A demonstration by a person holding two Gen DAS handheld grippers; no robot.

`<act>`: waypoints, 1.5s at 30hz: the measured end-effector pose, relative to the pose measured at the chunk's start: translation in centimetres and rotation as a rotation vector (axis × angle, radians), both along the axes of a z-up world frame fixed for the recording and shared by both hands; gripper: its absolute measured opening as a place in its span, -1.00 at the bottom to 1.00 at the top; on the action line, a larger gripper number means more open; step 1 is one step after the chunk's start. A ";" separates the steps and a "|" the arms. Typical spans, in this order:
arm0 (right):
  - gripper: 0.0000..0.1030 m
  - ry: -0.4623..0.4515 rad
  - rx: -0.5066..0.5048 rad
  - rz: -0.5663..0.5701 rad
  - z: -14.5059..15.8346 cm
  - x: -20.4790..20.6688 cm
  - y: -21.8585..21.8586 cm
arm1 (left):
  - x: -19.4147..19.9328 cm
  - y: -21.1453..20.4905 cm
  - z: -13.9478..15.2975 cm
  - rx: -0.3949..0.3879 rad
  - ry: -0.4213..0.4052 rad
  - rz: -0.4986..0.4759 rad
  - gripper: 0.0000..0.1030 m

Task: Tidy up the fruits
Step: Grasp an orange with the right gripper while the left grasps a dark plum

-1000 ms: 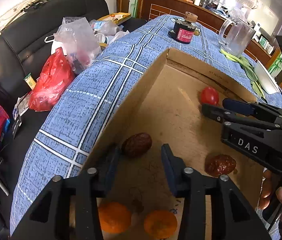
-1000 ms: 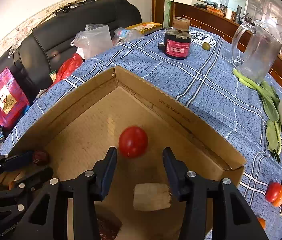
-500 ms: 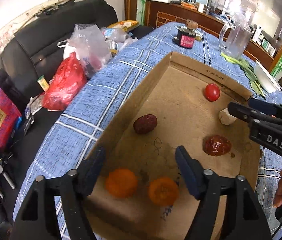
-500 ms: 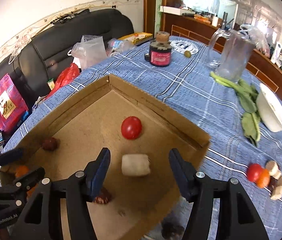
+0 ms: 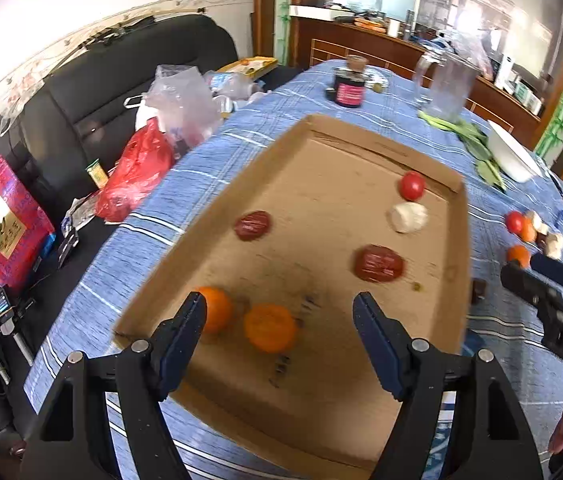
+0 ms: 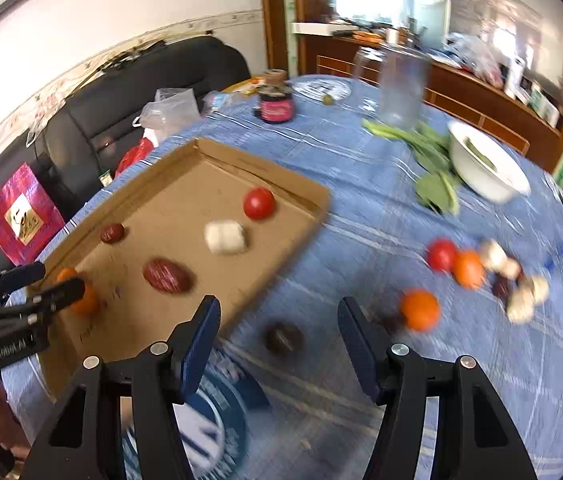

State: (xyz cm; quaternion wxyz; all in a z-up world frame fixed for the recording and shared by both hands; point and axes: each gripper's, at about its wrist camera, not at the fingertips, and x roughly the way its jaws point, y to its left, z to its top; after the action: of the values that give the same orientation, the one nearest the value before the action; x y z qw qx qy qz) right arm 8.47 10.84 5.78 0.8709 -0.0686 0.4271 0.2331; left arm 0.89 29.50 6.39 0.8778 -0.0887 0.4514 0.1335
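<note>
A shallow cardboard tray [image 5: 345,136] [image 6: 305,194] lies on the blue checked tablecloth. In it are two oranges [image 5: 269,328], two dark red dates [image 5: 252,225] [image 6: 167,275], a red tomato [image 5: 412,185] [image 6: 258,203] and a white chunk [image 5: 408,217] [image 6: 225,237]. My left gripper [image 5: 279,322] is open and empty above the tray's near end. My right gripper [image 6: 275,330] is open and empty over the cloth right of the tray, above a dark date [image 6: 284,337]. Loose fruit lies to the right: an orange [image 6: 420,309], a tomato [image 6: 441,255] and several white pieces [image 6: 521,300].
A white bowl [image 6: 485,164] and green leaves [image 6: 435,188] lie at the back right. A glass jug [image 6: 401,92] and a dark jar [image 6: 275,106] stand at the far end. A black sofa [image 5: 93,92] with plastic bags borders the table's left edge.
Both grippers have pulled back and up from the tray and opened wider. The right one swung right, off the tray and over the cloth; the loose fruit pile came into view.
</note>
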 end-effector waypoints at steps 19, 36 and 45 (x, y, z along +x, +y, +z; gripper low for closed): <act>0.27 0.024 -0.010 -0.110 -2.7 2.9 -11.9 | 0.9 -13.8 -0.3 0.058 0.059 -0.226 0.49; -0.30 0.031 -0.006 0.150 -5.3 6.5 -9.8 | 1.8 -14.7 -2.6 0.013 0.143 -0.201 0.49; -0.30 0.009 0.000 0.086 -4.1 3.2 -15.7 | 6.0 -15.2 -2.9 -0.046 0.082 -0.077 0.49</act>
State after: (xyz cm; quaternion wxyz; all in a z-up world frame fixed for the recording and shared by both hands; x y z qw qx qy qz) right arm 11.71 -4.84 1.72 0.8583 -0.0860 0.4277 0.2704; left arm 6.91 14.34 3.50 0.8607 -0.0858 0.4931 0.0930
